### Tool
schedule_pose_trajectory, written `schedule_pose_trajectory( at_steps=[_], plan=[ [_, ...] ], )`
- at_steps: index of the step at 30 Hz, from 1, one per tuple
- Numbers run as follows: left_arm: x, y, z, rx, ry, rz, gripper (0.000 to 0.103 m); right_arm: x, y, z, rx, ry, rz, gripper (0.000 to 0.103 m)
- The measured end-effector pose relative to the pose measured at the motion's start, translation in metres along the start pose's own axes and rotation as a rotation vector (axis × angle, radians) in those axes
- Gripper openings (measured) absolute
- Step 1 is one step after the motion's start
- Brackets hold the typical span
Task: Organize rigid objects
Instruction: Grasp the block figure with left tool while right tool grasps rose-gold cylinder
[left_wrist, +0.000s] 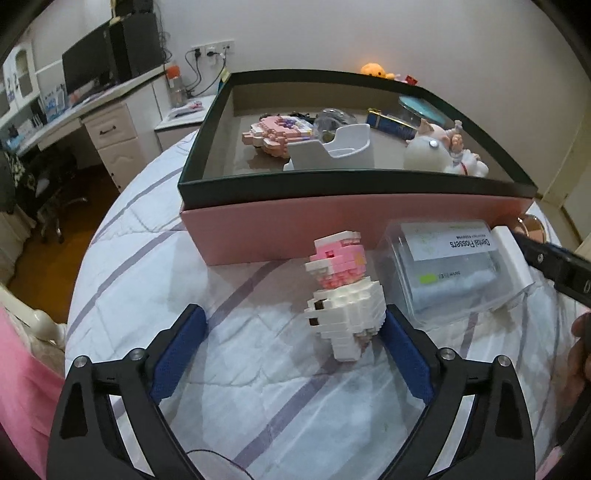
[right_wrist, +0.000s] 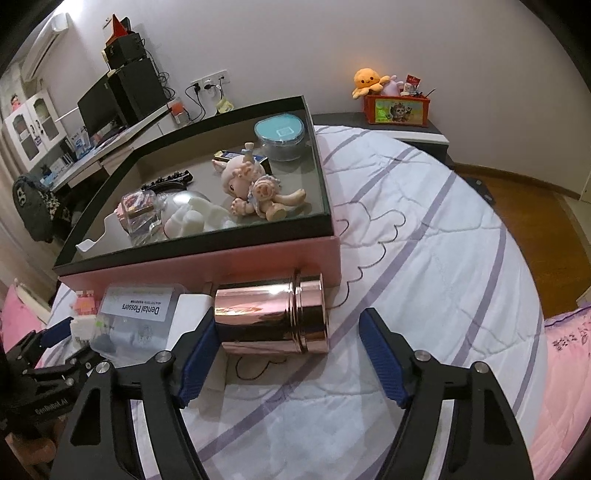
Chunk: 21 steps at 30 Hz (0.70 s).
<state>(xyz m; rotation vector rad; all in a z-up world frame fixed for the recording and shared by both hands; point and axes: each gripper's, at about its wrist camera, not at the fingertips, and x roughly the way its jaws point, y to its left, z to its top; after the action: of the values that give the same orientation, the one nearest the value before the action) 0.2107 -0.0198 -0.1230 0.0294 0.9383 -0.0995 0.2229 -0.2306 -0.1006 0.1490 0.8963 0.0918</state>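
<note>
A pink-and-white brick figure (left_wrist: 341, 295) stands on the bed quilt in front of a pink box with a dark rim (left_wrist: 347, 190). My left gripper (left_wrist: 293, 334) is open around the figure, whose base is beside the right pad (left_wrist: 404, 354). A clear Dental Flossers case (left_wrist: 452, 269) lies to the figure's right. In the right wrist view a rose-gold metal canister (right_wrist: 273, 315) lies on its side before the box (right_wrist: 207, 264). My right gripper (right_wrist: 288, 345) is open, its left pad (right_wrist: 199, 354) beside the canister's base. The flossers case (right_wrist: 136, 317) and figure (right_wrist: 85, 308) show at left.
The box holds a brick toy (left_wrist: 277, 133), a white holder (left_wrist: 338, 149), dolls (right_wrist: 255, 192) and a teal-lidded tub (right_wrist: 280, 136). A desk with a monitor (left_wrist: 88, 66) stands at far left. An orange toy bin (right_wrist: 397, 109) sits on a stand beyond the bed.
</note>
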Motion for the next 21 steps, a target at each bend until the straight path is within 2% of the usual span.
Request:
schedule_pose_trajectory(
  at_steps=[1, 2, 3, 5, 7, 8, 9, 11, 13, 14, 15, 17, 18, 21],
  plan=[
    [0.0, 0.002, -0.001, -0.007, -0.001, -0.02, 0.092, 0.0, -0.001, 0.0, 0.0, 0.003, 0.014, 0.072],
    [-0.002, 0.005, -0.002, -0.02, -0.004, -0.047, 0.084, 0.0, -0.002, 0.0, 0.0, 0.007, 0.029, 0.067],
    [-0.004, 0.007, -0.003, -0.027, -0.01, -0.055, 0.072, 0.0, -0.002, -0.001, -0.007, 0.014, 0.031, 0.058],
    [-0.008, 0.013, -0.004, -0.036, -0.011, -0.07, 0.063, -0.004, -0.002, -0.005, -0.025, 0.011, 0.012, 0.058],
    [-0.011, 0.018, -0.005, -0.053, -0.01, -0.084, 0.063, -0.007, -0.006, -0.009, -0.007, 0.015, 0.023, 0.058],
    [-0.011, 0.017, -0.005, -0.054, -0.011, -0.078, 0.066, -0.008, -0.007, -0.01, -0.004, 0.014, 0.024, 0.058],
    [-0.009, 0.016, -0.003, -0.051, -0.009, -0.066, 0.084, -0.008, -0.006, -0.01, -0.008, 0.015, 0.022, 0.058],
    [-0.005, 0.008, -0.001, -0.042, -0.007, -0.02, 0.102, -0.005, -0.003, -0.009, -0.016, 0.015, 0.008, 0.058],
    [-0.001, 0.003, -0.001, -0.025, -0.008, -0.021, 0.101, -0.002, 0.0, -0.007, -0.03, 0.017, -0.004, 0.058],
    [0.0, 0.003, -0.002, -0.027, -0.007, -0.03, 0.097, 0.0, 0.0, -0.006, -0.035, 0.02, -0.012, 0.058],
    [-0.002, 0.007, -0.003, -0.039, -0.018, -0.032, 0.079, 0.0, -0.001, -0.005, -0.036, 0.018, -0.008, 0.058],
    [-0.006, 0.014, -0.003, -0.058, -0.029, -0.029, 0.057, -0.001, -0.002, -0.004, -0.038, 0.018, 0.003, 0.057],
    [-0.007, 0.018, -0.003, -0.064, -0.028, -0.038, 0.05, -0.003, -0.003, -0.005, -0.038, 0.018, 0.01, 0.057],
    [-0.012, 0.031, -0.006, -0.097, -0.023, -0.077, 0.05, -0.007, -0.004, -0.006, -0.037, 0.016, 0.027, 0.056]
  ],
)
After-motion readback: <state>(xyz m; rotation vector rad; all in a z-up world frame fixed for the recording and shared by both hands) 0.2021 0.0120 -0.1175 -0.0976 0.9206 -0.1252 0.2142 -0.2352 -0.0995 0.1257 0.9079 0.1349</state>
